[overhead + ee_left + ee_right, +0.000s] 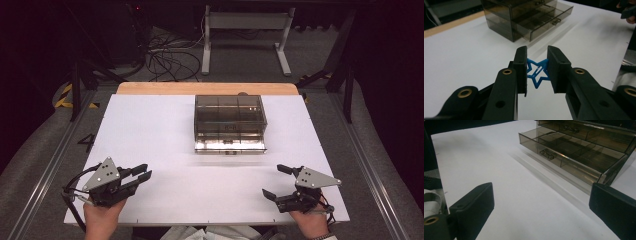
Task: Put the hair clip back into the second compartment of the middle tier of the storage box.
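At the left of the high view, the left tongs (141, 173) sit low over the near left part of the white surface (165, 130), held in a hand (102, 217) that comes in from the bottom edge, with a grey three-cornered plate on top and a cable trailing off to the side. In the left gripper view these tongs (537, 68) are clenched on a small blue star clip (537, 72), an open star outline pinched between the two black pads and lifted clear of the surface. Toward the middle and far side of the surface stands a smoky see-through drawer box (229, 122), its bottom drawer (230, 145) pulled out toward the person; the right gripper view shows that drawer (571, 157) split into compartments, with a small handle on its front. At the right, the right tongs (277, 181) rest near the near right edge of the surface, held in the other hand (312, 222), well apart from the box. Their jaws stand wide and released, with nothing but bare surface between them
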### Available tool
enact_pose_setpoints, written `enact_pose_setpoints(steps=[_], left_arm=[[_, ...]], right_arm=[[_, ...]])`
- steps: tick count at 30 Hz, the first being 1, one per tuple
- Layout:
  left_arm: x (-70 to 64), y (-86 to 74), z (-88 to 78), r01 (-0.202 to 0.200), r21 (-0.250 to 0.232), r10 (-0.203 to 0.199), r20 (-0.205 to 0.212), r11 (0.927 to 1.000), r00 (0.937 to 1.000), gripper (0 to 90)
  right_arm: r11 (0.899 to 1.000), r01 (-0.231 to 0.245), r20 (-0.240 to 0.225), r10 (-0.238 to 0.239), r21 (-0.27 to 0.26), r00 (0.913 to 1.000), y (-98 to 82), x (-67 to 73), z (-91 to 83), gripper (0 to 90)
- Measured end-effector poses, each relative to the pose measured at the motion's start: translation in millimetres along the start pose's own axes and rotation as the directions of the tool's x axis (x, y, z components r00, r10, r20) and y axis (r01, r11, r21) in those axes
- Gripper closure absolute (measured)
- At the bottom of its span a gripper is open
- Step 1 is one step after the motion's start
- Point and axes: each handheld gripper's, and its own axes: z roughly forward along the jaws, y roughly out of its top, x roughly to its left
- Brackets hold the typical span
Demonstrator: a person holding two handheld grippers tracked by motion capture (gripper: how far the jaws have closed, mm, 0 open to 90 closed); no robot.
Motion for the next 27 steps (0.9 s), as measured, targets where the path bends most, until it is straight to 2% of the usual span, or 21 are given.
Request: enact_pose_setpoints(steps=[2,10,16,27], left_arm=[[-0.5,-0.1,-0.2,-0.013,-0.029,0.013,-0.003,0.9995,0.9999,71.0],[-0.9,-0.6,1.9,-0.015,-0.053,0.014,-0.013,0.9985,0.9998,71.0],[2.2,-2.2,2.2,0.025,-0.108,-0.023,0.023,0.9939,0.9995,71.0],[1.8,-0.1,5.2,0.035,-0.118,-0.031,0.034,0.9923,0.9989,71.0]], right_arm=[[1.0,0.0,0.0,0.0,0.0,1.0,0.0,-0.1,-0.1,6.9],[1.0,0.003,0.0,-0.003,0.0,1.0,-0.1,0.1,-0.3,6.9],[1.0,0.004,-0.001,-0.004,0.001,1.0,0.0,0.5,0.2,6.9],[1.0,0.005,-0.002,-0.005,0.0,1.0,0.0,0.5,0.0,6.9]])
